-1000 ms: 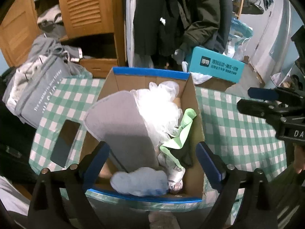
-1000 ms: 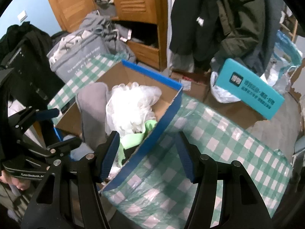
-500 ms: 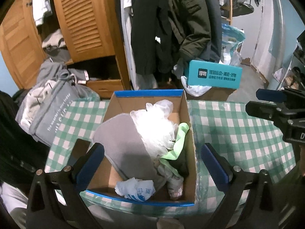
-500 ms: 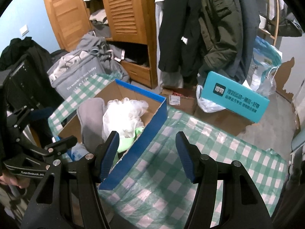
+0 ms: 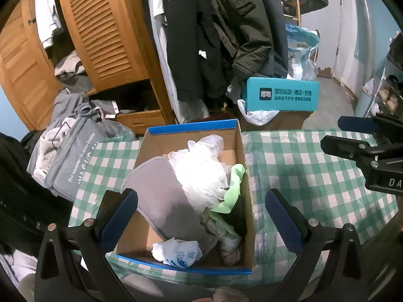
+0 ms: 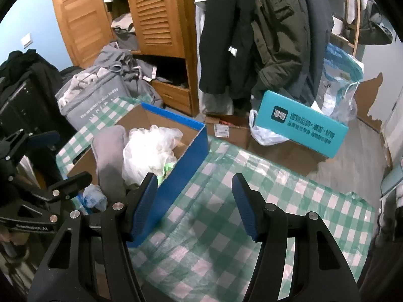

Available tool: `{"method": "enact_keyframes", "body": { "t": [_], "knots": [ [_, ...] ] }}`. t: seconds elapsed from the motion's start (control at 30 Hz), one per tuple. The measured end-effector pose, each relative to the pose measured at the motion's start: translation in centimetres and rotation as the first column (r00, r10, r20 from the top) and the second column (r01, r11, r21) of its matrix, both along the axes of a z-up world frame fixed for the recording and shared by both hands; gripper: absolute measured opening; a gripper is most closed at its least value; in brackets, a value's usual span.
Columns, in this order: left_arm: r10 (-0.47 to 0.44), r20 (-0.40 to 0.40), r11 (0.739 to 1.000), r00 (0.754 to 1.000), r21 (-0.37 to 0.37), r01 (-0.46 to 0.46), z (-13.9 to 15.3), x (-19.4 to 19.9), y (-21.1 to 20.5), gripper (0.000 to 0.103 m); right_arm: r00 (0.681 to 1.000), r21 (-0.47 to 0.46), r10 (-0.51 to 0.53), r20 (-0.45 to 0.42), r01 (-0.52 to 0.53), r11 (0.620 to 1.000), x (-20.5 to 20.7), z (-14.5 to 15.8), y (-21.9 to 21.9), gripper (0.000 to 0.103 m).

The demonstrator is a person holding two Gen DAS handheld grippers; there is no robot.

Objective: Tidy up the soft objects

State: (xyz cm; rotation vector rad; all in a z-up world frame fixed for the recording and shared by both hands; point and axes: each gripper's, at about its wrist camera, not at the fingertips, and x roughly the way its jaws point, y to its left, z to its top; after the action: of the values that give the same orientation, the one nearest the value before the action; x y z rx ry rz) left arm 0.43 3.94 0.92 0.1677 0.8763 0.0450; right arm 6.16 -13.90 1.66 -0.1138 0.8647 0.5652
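I am looking into a cluttered bedroom, coats hanging by a slatted wooden wardrobe [image 5: 100,32], with a green-checked surface [image 5: 302,166] in front of me. On it sits the cardboard box [image 5: 194,128] with blue edging, and the soft things are all inside it: a grey felt piece [image 5: 161,196], a heap of white plastic bags [image 5: 201,171], a pale green cloth [image 5: 235,186] against the right wall, and a crumpled white-and-blue bag [image 5: 177,251] at the near end. I judge the gathering step nearly or wholly done, since I see nothing soft lying loose on the cloth. The left tongs [image 5: 201,216] hang above the box, spread wide, holding and touching nothing. The right tongs [image 6: 196,201] hover over bare cloth just beside the box's blue side, also wide apart and empty. My next move, if any, calls for scanning the surface for leftovers, or pressing the bags down so that they sit below the rim.
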Motion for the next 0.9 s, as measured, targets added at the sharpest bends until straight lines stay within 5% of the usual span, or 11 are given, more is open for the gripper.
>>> {"method": "enact_keyframes", "body": {
  "t": [0.9],
  "knots": [
    [-0.003, -0.005, 1.000, 1.000, -0.002, 0.003, 0.04, -0.10, -0.19, 0.102, 1.000, 0.000, -0.007, 0.002, 0.007, 1.000, 0.24, -0.03, -0.32, 0.061]
  ]
}}
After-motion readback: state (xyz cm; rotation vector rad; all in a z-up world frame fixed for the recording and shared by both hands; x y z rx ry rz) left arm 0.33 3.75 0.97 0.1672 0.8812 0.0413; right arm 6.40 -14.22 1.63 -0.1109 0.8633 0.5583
